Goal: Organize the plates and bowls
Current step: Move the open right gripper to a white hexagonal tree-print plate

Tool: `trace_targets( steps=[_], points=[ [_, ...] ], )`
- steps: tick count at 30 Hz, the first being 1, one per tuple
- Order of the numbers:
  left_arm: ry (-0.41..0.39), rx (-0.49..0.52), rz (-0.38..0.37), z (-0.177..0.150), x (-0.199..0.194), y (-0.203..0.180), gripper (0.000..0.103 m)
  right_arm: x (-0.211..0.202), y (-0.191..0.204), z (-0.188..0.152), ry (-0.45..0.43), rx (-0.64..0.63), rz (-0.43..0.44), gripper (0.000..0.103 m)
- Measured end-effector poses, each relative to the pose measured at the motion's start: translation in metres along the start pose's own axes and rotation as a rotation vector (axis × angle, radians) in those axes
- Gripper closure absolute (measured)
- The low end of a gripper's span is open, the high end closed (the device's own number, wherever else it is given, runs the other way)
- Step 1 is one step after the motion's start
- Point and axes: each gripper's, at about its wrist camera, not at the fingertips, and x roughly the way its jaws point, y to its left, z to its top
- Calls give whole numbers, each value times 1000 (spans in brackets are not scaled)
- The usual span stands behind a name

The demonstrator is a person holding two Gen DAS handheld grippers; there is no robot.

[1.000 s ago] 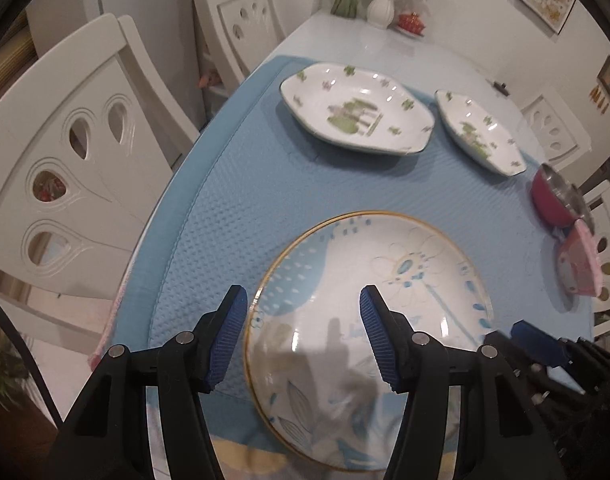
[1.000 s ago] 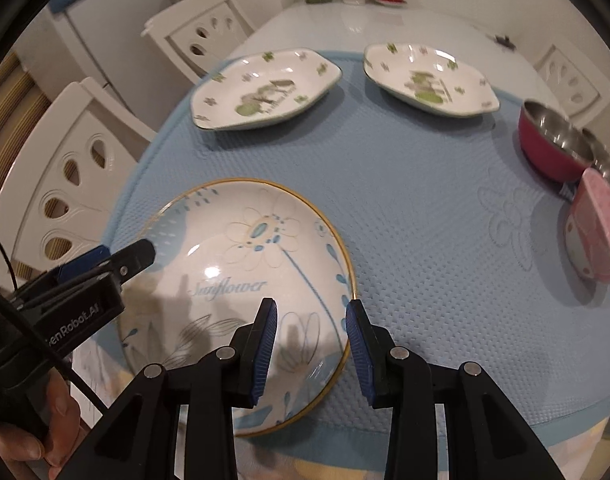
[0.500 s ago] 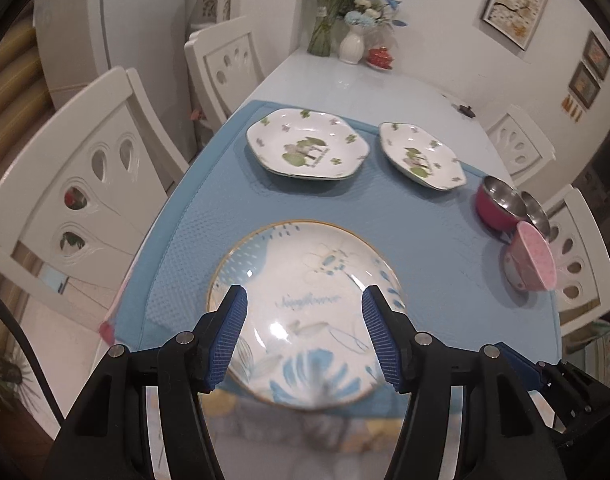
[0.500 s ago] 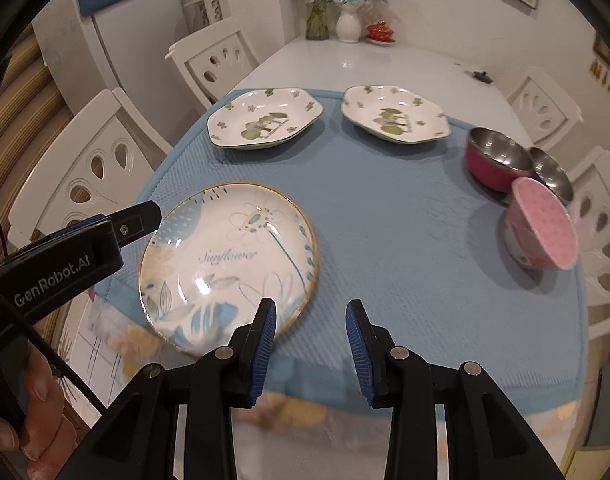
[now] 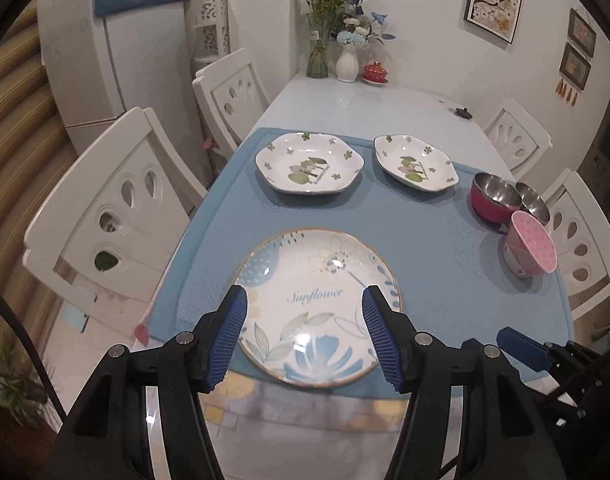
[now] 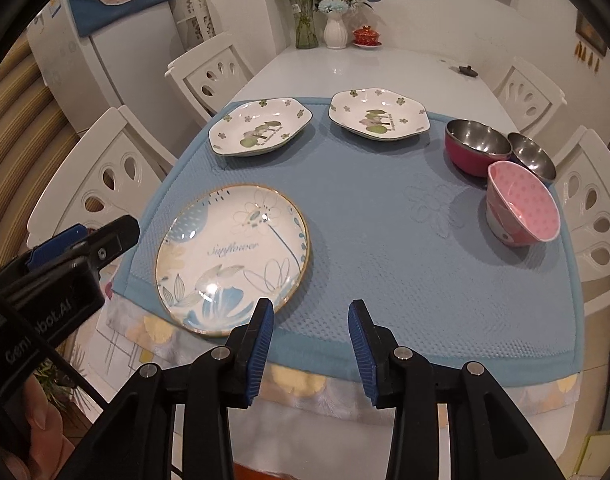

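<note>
both claws pulled back from sunflower plate [image 5: 317,304]; plates, bowls empty.

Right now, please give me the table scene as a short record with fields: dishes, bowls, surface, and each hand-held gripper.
round plate: Sunflower plate, flat on the blue mat, near edge
angular plates: left clover plate and right clover plate, side by side at the far end of the mat
bowls: red steel bowl, small steel bowl, pink dotted bowl tilted, all at the mat's right side
left hand-held gripper: open, holds nothing, above the Sunflower plate
right hand-held gripper: open, holds nothing, jaws have just opened a little
</note>
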Motion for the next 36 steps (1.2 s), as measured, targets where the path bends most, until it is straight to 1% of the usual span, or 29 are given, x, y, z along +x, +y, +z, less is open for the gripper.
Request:
trace_targets(
  steps=[4,7,12,21,24,26,27,28,29,31,33,36],
  points=[
    [-4,6,3,19,13,11,45,14,9,25,-8,1,-13,66],
    [-5,-3,-10,38,26,25,45,28,14,47,-8,24,6,66],
    [17,-13,-24,63,57,43,45,56,25,82,-5,46,6,66],
    [89,-15,-32,95,125,71,45,123,36,132,67,106,31,65],
    [132,-27,-45,107,155,81,45,141,37,146,81,122,39,65],
    [149,-32,-54,116,173,87,45,154,36,156,95,138,50,62],
    [161,-28,-58,121,183,89,45,161,34,161,100,151,61,53],
    [168,-23,-64,126,192,89,44,167,32,165,100,165,67,47],
    [175,-20,-69,129,200,90,39,173,29,170,95,182,72,43],
    [197,-10,-81,139,220,91,38,185,23,180,90,216,72,42],
    [214,-6,-97,146,238,90,38,200,17,189,102,232,68,43],
    [249,-6,-101,155,267,89,38,224,7,204,122,252,50,42]
  ],
)
